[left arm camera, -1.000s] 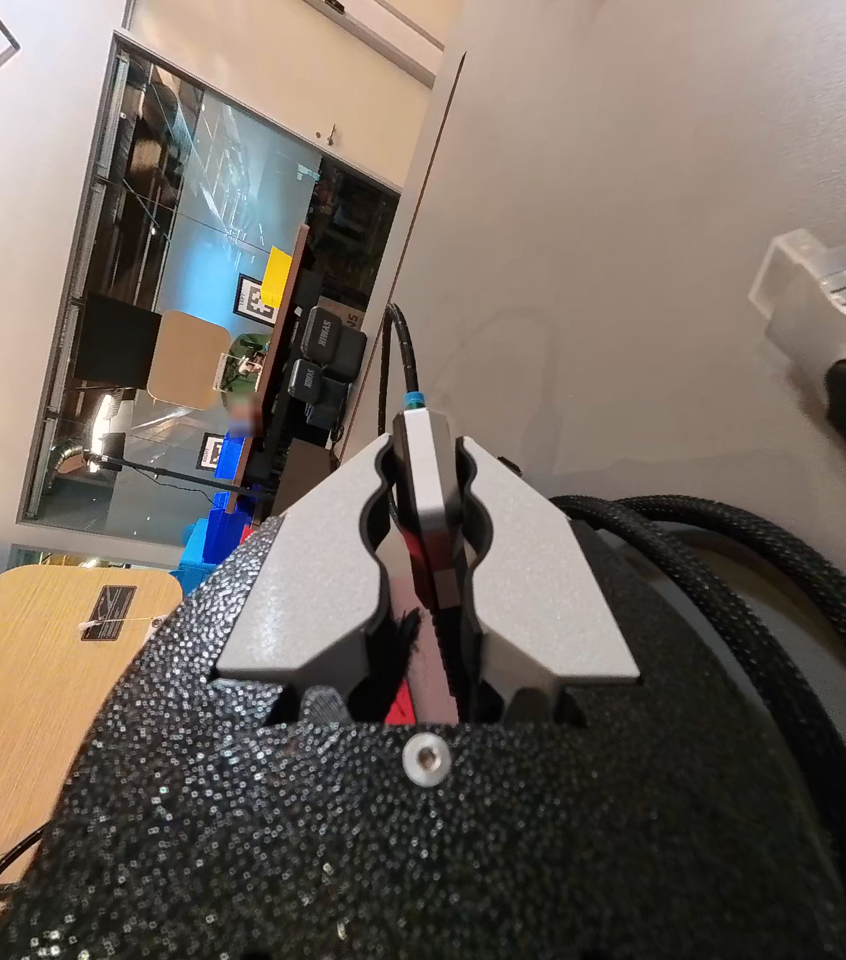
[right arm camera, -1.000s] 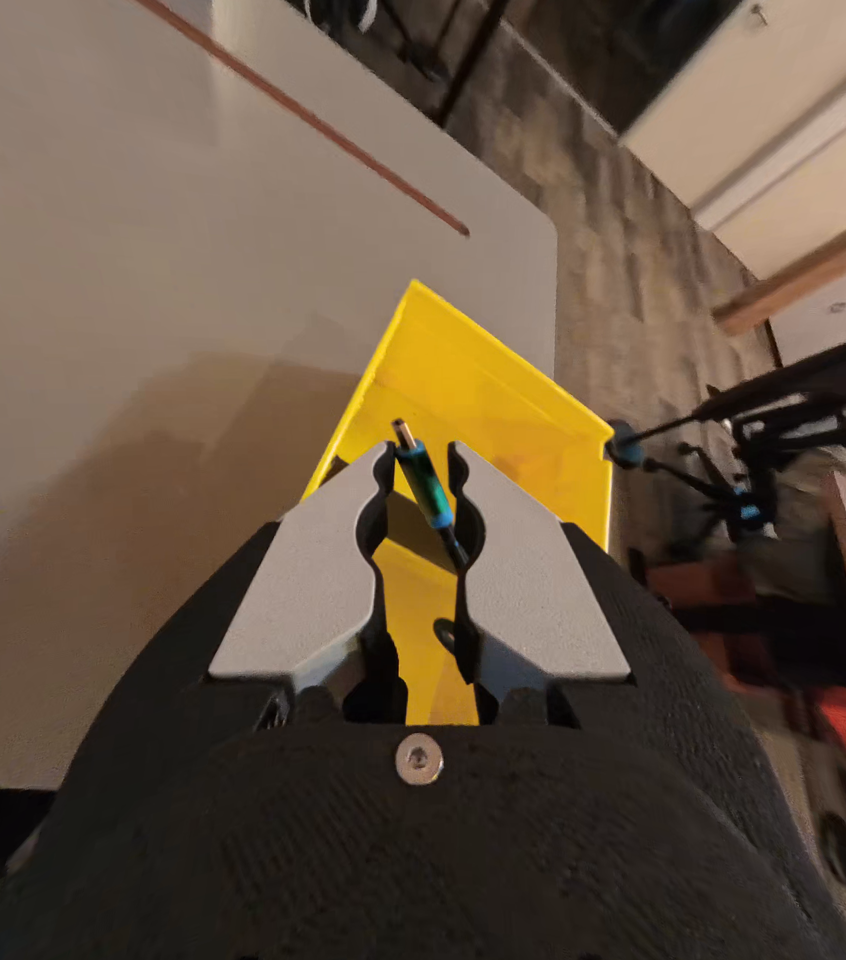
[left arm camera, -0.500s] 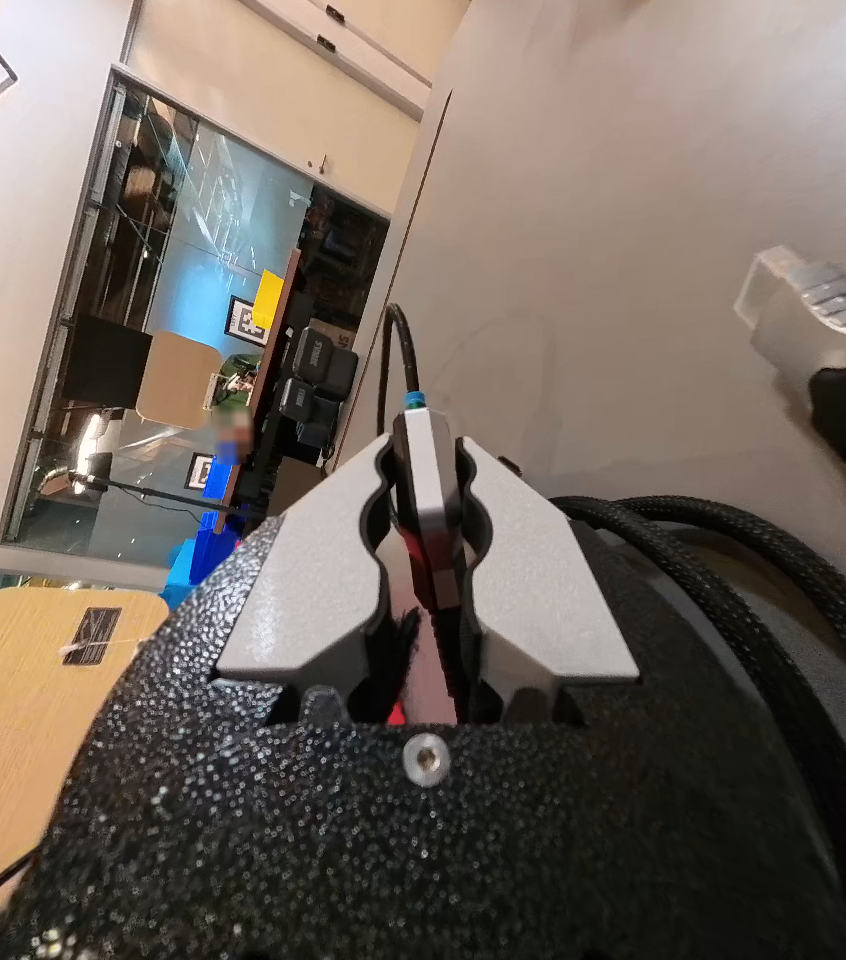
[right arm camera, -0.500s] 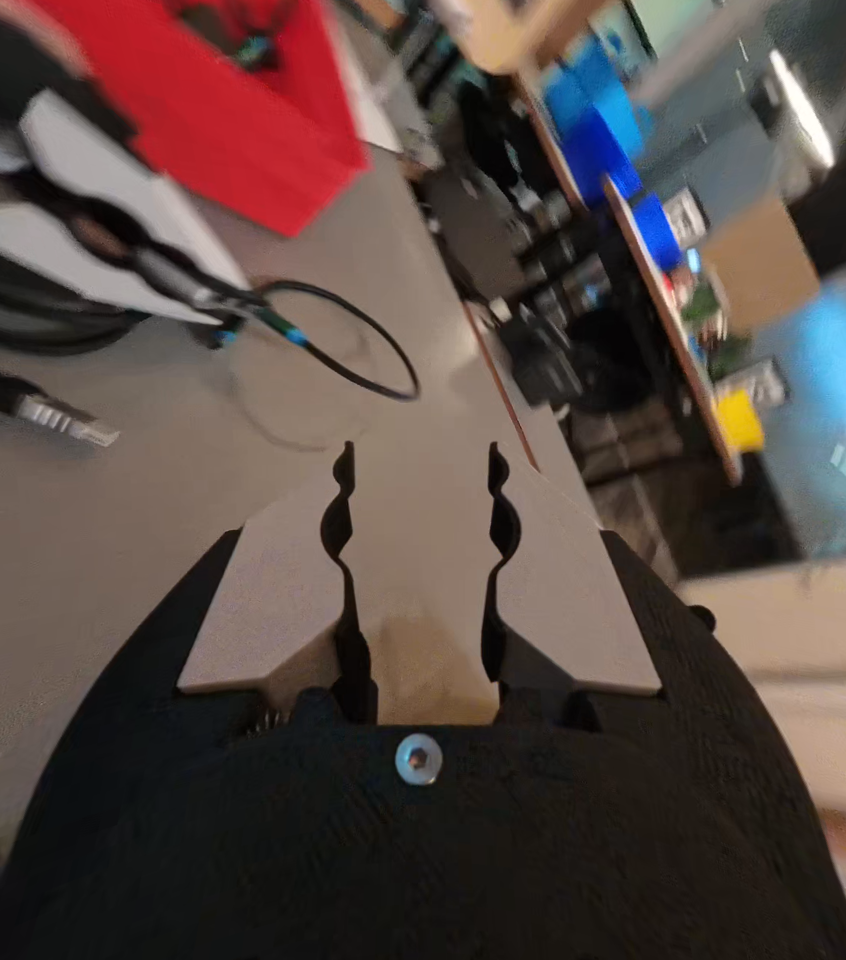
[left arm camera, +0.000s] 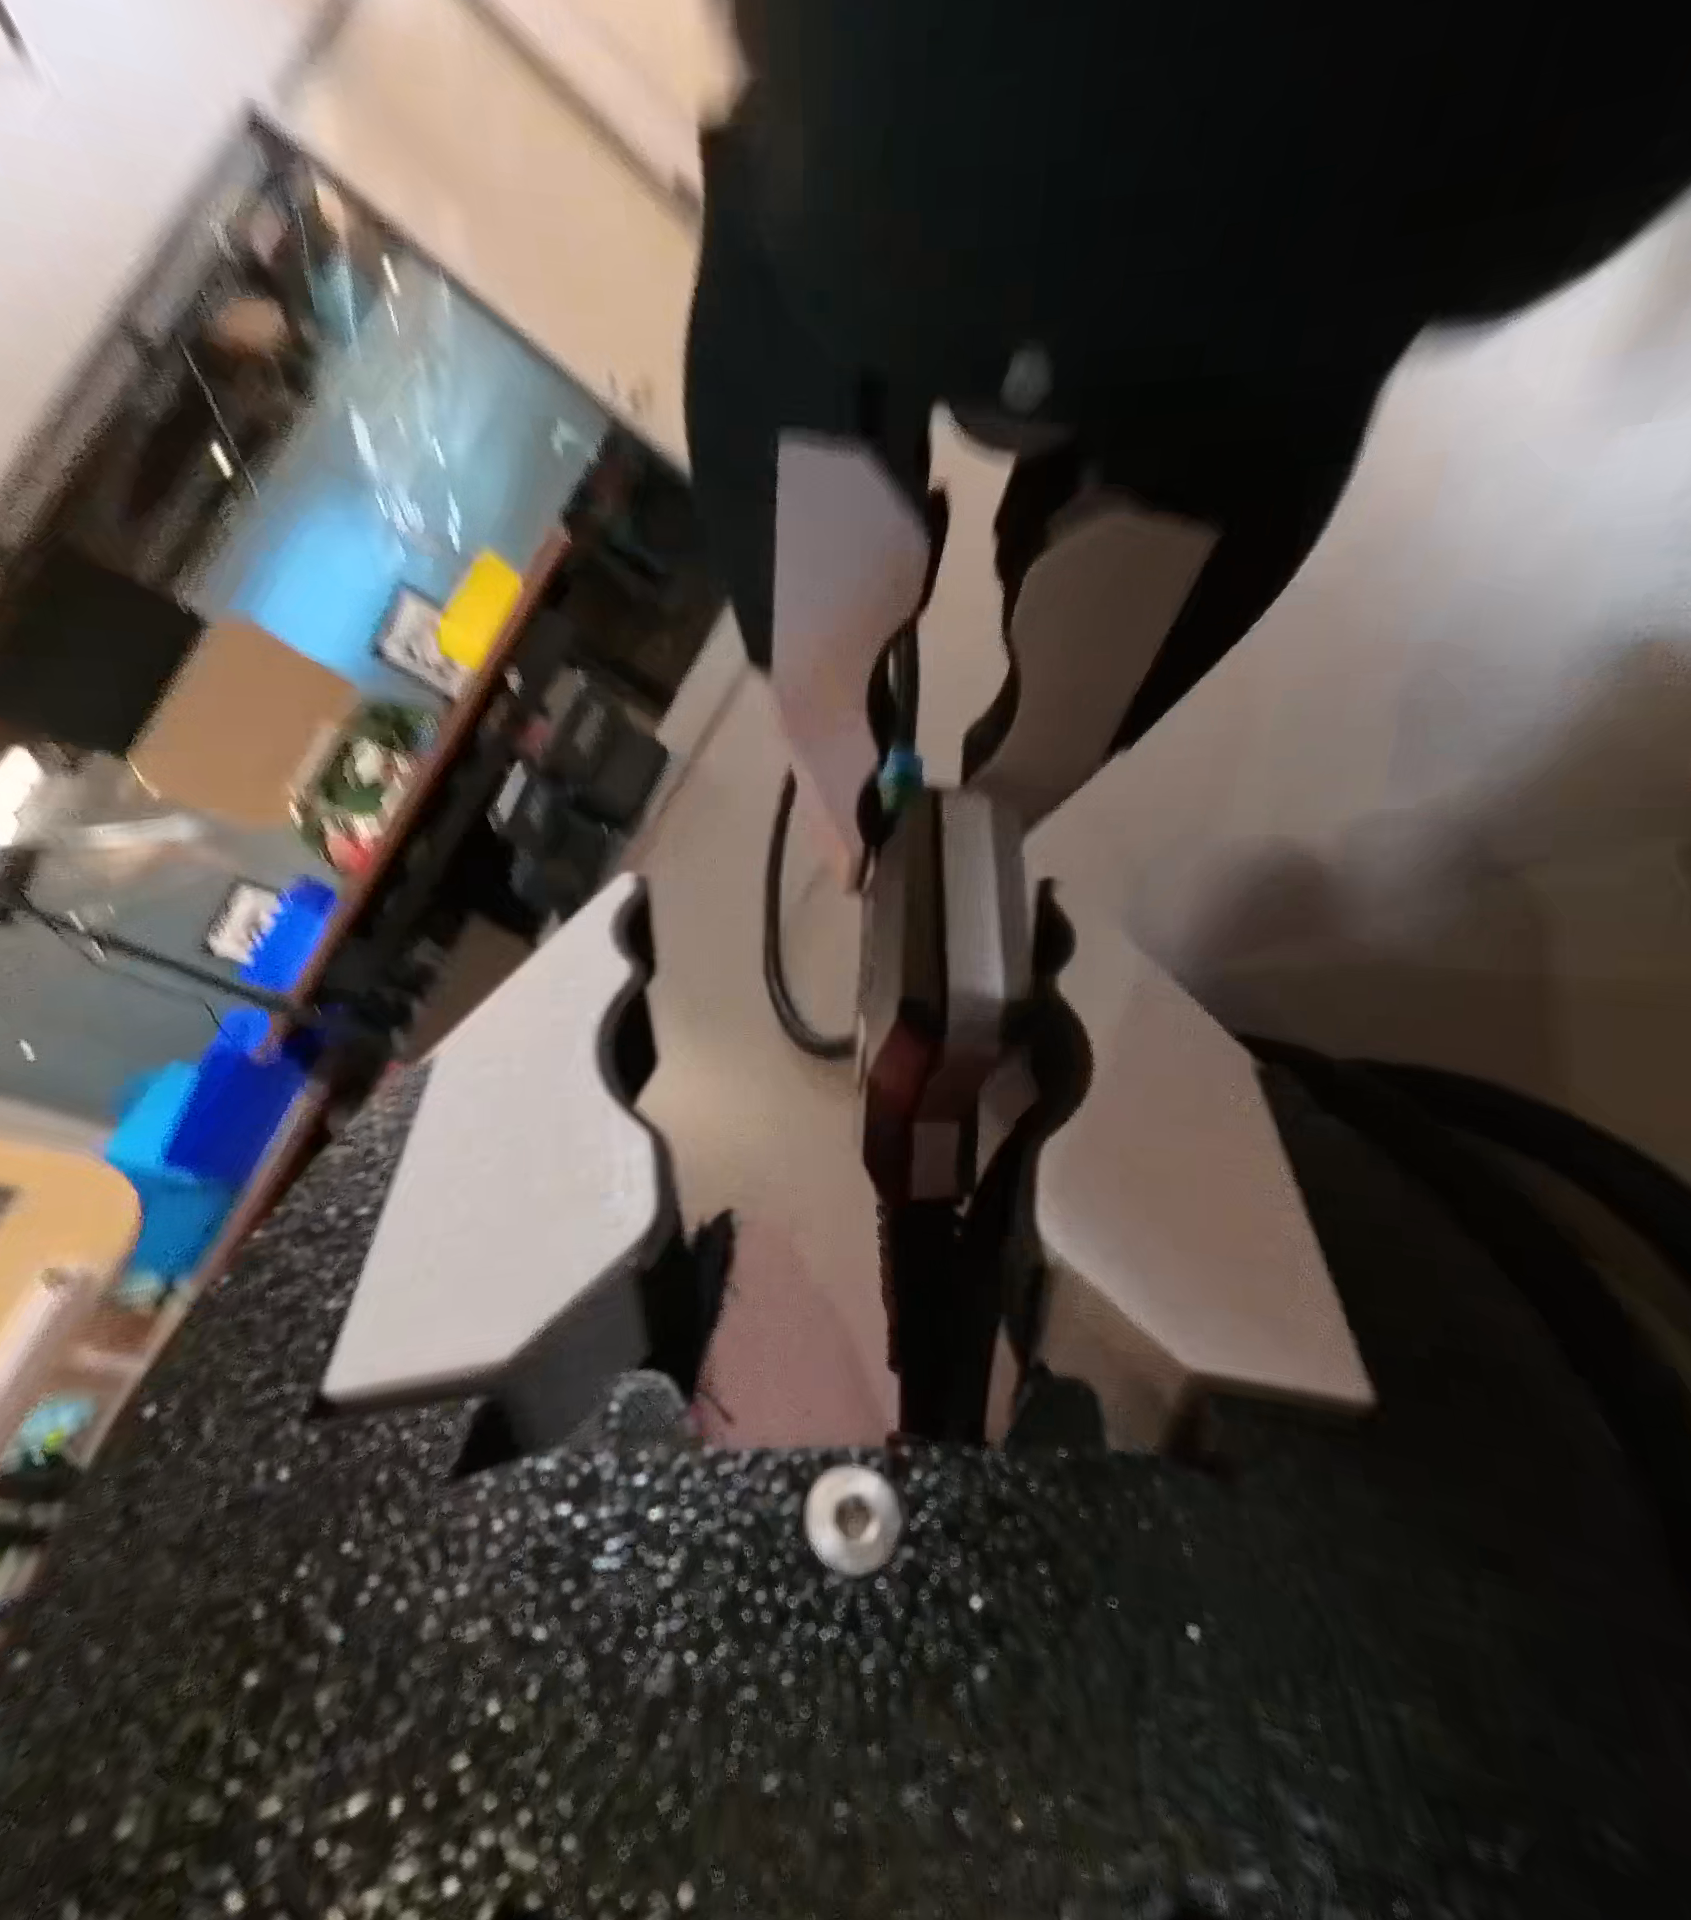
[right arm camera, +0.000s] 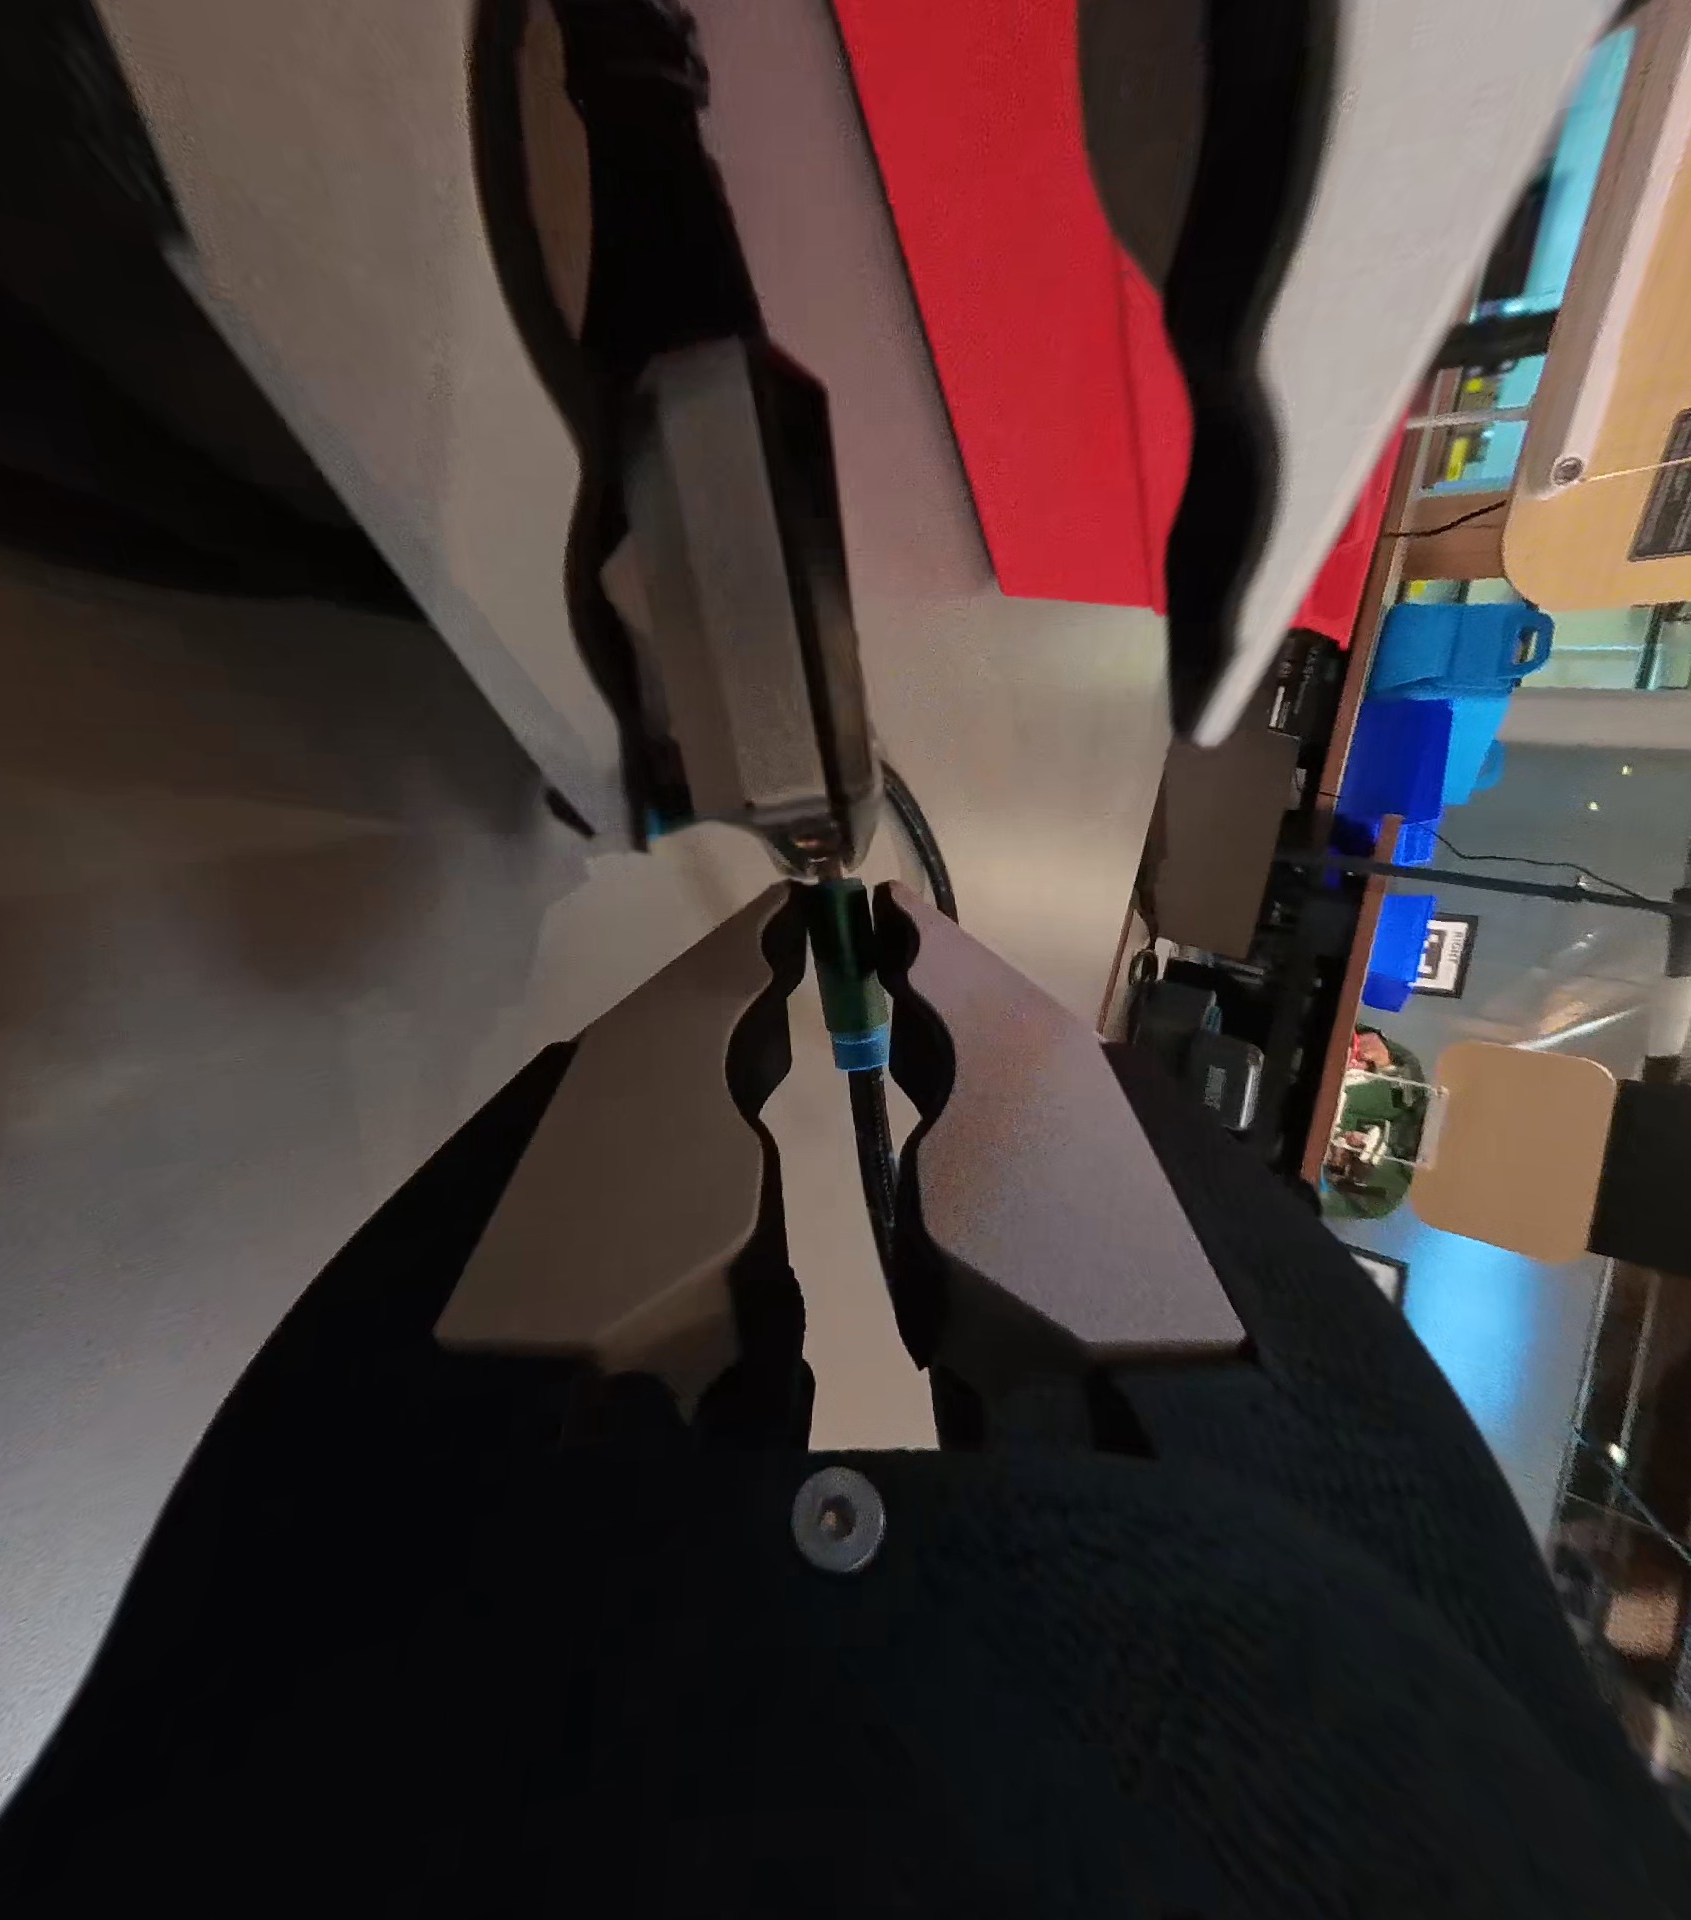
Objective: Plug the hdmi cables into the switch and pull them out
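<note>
Switch against right finger of left gripper; cable plug between right gripper fingers, touching switch end; table beneath.

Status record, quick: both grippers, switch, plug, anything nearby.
left gripper: open; switch against one finger only
right gripper: shut on plug
plug: green with blue band, tip at the switch's end; depth unclear
cable: thin, black, runs back between the right fingers
table: grey, beneath both
red bin: beyond the switch
</note>
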Demonstrator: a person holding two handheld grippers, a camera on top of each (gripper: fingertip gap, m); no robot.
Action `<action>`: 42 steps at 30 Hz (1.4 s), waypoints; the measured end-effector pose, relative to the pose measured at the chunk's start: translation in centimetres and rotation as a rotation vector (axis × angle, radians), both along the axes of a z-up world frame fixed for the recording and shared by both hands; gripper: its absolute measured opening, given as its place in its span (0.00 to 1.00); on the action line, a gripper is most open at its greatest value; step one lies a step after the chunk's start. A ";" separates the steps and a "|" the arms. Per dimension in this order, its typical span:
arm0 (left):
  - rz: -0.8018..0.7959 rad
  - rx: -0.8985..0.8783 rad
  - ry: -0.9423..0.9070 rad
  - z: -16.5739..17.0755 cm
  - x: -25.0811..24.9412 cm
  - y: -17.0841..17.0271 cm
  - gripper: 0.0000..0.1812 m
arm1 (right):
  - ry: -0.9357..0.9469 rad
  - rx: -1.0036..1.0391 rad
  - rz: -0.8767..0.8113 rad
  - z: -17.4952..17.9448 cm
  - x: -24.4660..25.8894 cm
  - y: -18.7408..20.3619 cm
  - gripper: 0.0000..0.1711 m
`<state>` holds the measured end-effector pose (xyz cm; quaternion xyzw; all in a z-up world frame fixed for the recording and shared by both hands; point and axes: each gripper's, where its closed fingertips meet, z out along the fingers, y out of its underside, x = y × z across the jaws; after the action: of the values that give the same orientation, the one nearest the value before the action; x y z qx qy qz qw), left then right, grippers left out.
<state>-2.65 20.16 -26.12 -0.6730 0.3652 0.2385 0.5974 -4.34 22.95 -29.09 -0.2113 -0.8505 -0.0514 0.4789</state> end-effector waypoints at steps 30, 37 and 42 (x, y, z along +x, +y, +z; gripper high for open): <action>-0.033 0.116 0.161 1.3 2.6 -0.1 0.12 | 0.007 0.110 0.018 4.5 5.0 -1.9 0.06; -0.033 0.161 0.161 2.0 2.4 -0.3 0.11 | 0.022 0.354 -0.062 5.5 4.9 -1.8 0.06; -0.097 0.197 0.145 2.7 3.5 -0.9 0.11 | -0.003 0.206 -0.014 6.1 5.9 -2.7 0.06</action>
<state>0.87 19.28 -23.44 -0.5737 0.4144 0.2922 0.6433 1.55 20.20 -23.02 -0.1668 -0.8399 -0.1423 0.4965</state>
